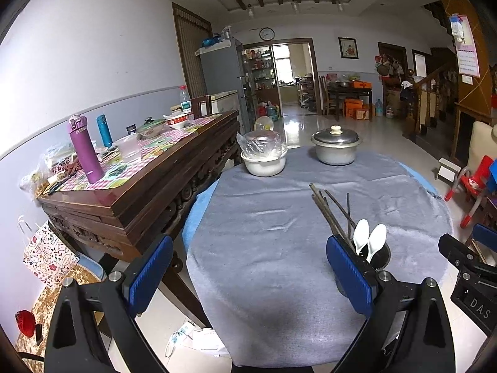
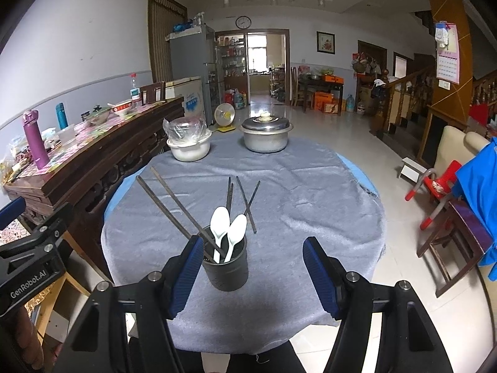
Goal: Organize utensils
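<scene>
Two white spoons (image 2: 228, 236) and chopsticks (image 2: 183, 205) are held upright in a dark cup (image 2: 228, 272) on the counter (image 2: 310, 186), flanked by wide, empty left tongs (image 1: 248, 272) and right tongs (image 2: 253, 272).

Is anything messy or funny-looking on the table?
A little. The chopsticks in the cup lean far out at different angles instead of standing together, while the two spoons stand neatly. Nothing looks spilled or broken.

Far edge of round table (image 2: 310, 186), grey cloth: lidded metal pot (image 2: 266, 138) right, white bowl (image 2: 189, 149) under plastic wrap left, apart. Wooden sideboard (image 2: 102, 161) alongside left edge carries purple flask (image 2: 34, 140), teal bottle (image 2: 61, 115).
</scene>
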`<state>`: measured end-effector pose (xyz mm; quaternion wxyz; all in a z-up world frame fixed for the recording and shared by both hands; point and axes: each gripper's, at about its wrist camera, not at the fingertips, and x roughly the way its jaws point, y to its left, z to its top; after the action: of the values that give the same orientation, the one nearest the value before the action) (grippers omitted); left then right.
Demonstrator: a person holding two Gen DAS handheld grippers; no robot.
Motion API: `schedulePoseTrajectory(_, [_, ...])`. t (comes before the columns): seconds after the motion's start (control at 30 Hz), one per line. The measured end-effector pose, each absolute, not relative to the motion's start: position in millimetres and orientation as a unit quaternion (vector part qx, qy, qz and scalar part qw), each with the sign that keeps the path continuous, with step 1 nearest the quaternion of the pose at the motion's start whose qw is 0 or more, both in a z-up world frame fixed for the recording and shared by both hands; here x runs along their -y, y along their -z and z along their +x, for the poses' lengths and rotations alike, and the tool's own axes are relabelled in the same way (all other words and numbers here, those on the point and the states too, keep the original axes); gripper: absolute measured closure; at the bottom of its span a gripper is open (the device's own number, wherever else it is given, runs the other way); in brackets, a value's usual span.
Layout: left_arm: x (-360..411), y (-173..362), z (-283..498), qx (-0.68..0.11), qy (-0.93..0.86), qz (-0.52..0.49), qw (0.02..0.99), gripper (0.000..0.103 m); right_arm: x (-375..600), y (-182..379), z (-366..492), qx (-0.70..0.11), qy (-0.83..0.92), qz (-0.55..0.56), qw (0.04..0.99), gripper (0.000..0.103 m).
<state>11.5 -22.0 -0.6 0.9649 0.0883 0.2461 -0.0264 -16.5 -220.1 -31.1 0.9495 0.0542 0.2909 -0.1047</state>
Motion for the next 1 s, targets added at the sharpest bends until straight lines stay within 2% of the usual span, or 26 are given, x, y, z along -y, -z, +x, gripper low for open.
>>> schedulePoseTrajectory(1.0, [24.0, 3.9, 22.2, -0.264, 0.021, 0.077, 0.961, 0.004, 227.4, 36.4, -11.8, -0.292, 0.105, 0.053, 0.949, 0.033])
